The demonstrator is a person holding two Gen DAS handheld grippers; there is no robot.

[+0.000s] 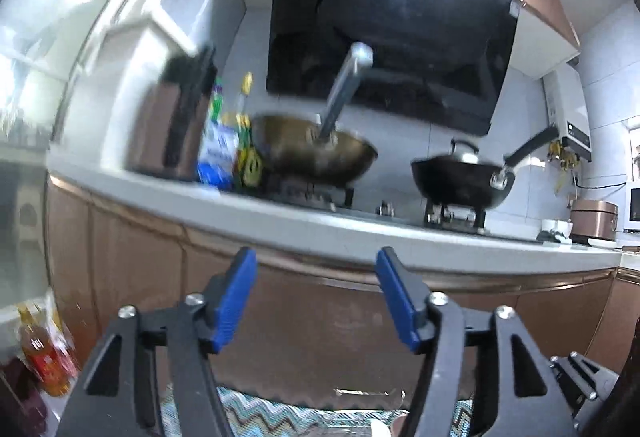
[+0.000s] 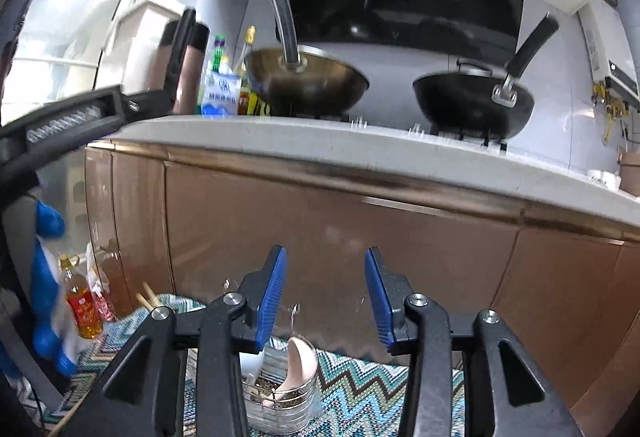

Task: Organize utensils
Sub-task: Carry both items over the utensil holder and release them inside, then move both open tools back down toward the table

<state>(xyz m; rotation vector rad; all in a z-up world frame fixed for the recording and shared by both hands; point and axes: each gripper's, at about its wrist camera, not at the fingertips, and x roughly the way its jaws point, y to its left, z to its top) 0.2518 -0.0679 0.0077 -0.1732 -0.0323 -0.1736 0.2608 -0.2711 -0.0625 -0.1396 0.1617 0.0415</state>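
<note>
– How's the left gripper (image 1: 316, 299)?
– Level, jaws apart, nothing between them.
– And the right gripper (image 2: 325, 295)?
– Tipped slightly down, jaws apart too, narrower gap, holding nothing.

On the counter (image 2: 280, 141), two woks sit side by side on the stove: the left wok (image 2: 308, 81) near the bottles (image 2: 224, 77) at the counter's left end, the right wok (image 2: 472, 101) toward its right. The range hood (image 1: 392, 37) hangs behind and above them. Below, before the cabinets (image 2: 340, 221), a wire utensil holder (image 2: 280, 389) stands on the mat (image 2: 360, 389); an oil bottle (image 2: 82, 305) stands by the mat's left edge.
</note>
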